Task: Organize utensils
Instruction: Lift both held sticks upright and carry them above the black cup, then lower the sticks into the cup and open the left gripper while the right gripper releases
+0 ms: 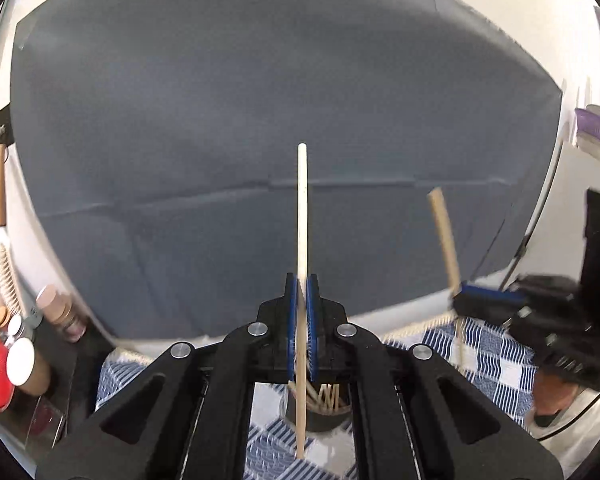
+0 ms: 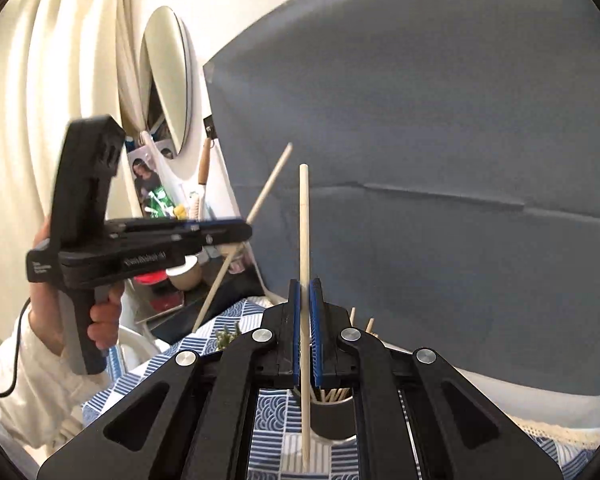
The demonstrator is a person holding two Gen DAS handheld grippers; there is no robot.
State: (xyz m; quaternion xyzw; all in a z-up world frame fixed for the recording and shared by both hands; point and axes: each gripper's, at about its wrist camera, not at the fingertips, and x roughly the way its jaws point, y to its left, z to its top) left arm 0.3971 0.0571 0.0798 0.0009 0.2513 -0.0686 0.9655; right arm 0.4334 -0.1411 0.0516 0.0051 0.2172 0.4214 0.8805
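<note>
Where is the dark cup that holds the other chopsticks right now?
The dark cup stands on the blue checked cloth, low in both wrist views, just behind the right gripper and its held chopstick.

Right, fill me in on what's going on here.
A person is sorting chopsticks, with a hand-held gripper in each hand. The left hand-held gripper is shut on one chopstick held upright, and the right hand-held gripper is shut on another chopstick. Both hang above a dark cup that already holds more chopsticks, standing on a blue and white checked tablecloth. Neither chopstick is in the cup yet.
</note>
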